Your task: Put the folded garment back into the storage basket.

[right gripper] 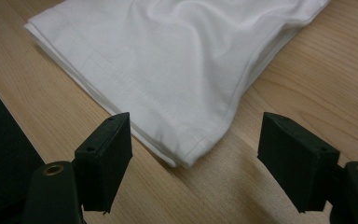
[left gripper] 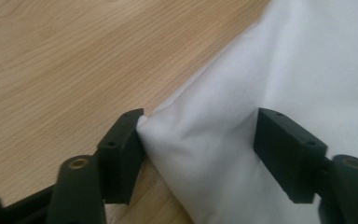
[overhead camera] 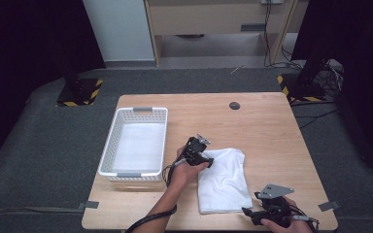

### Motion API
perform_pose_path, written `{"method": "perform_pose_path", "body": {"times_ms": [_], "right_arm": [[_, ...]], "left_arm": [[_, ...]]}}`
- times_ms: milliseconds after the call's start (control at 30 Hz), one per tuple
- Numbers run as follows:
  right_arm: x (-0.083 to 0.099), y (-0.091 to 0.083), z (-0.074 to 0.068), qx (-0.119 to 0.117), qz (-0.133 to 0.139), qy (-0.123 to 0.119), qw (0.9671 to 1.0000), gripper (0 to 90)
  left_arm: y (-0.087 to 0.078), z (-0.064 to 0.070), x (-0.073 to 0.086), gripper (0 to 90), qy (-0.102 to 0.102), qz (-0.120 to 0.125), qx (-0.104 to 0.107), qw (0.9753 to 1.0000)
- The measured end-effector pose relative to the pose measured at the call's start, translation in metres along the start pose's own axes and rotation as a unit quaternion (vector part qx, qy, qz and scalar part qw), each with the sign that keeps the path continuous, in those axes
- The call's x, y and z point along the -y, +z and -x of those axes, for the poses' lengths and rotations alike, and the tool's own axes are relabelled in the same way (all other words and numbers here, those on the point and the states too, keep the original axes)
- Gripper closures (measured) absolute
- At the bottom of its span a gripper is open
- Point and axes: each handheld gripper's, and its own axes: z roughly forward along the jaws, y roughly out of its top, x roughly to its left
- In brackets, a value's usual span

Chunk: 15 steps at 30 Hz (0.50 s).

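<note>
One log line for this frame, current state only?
left gripper: open, straddling white cloth corner | right gripper: open, at near corner | basket: beside

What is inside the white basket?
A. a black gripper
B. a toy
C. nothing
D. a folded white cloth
C: in the high view the basket shows just its bare white bottom, while the folded cloth lies on the table to its right, between the left gripper and the right gripper.
</note>
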Motion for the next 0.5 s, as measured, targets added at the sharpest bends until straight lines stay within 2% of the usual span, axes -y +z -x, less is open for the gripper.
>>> {"method": "perform_pose_path", "body": {"times_ms": [133,333,500], "right_arm": [[0.001,0.002,0.001,0.001,-0.005,-0.001,1.0000,27.4],[0.002,0.011,-0.004,-0.001,-0.013,-0.015,0.9998,29.5],[0.003,0.015,-0.007,0.005,-0.012,-0.031,0.9994,32.1]], "left_arm": [[-0.001,0.003,0.001,46.7,-0.001,0.003,0.005,1.0000],[-0.003,0.007,0.001,61.7,0.002,0.001,0.014,0.9999],[-0.003,0.010,0.001,67.2,0.007,0.003,0.011,0.9999]]}}
